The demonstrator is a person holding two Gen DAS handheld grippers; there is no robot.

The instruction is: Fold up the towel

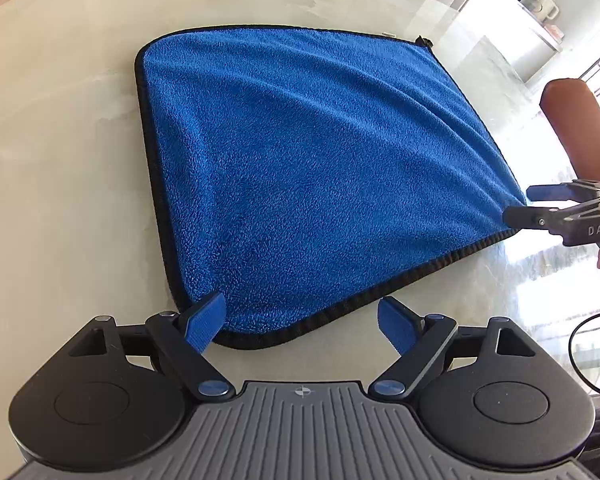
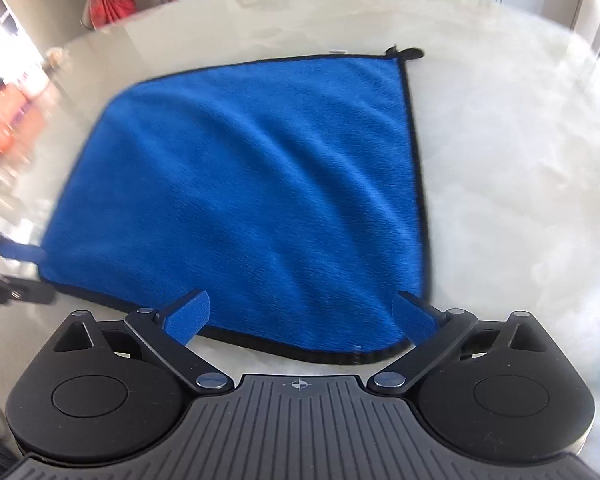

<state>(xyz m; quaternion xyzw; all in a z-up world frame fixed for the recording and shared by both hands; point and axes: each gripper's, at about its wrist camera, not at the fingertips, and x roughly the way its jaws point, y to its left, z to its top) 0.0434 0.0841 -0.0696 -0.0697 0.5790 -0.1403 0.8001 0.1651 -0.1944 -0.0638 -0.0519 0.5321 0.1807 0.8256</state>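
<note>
**Grippers wide at two near corners of the towel**

Jaws of the left gripper (image 1: 302,322) stand far apart, straddling a near corner of the blue towel (image 1: 300,168). One blue pad (image 1: 206,326) sits at the black-bound hem, on or just above the pile; whether it presses the cloth cannot be told. The other pad lies just off the hem, over the bare table (image 1: 60,160). Nothing is pinched between them.

The right gripper (image 2: 302,316) is likewise released, its jaws spread to about the width of the towel's other near corner, which lies between the two pads without being squeezed. In the left wrist view this gripper enters from the right edge, fingers reaching the towel's corner, with folds fanning out from there across the cloth.

The letters "DAS" are readable in white on the right gripper's black body. A small tab or label sticks out at the towel's far corner; no writing on it can be read.

The towel lies spread open on the pale glossy table, ahead of both grippers. The right wrist view is blurred.
</note>
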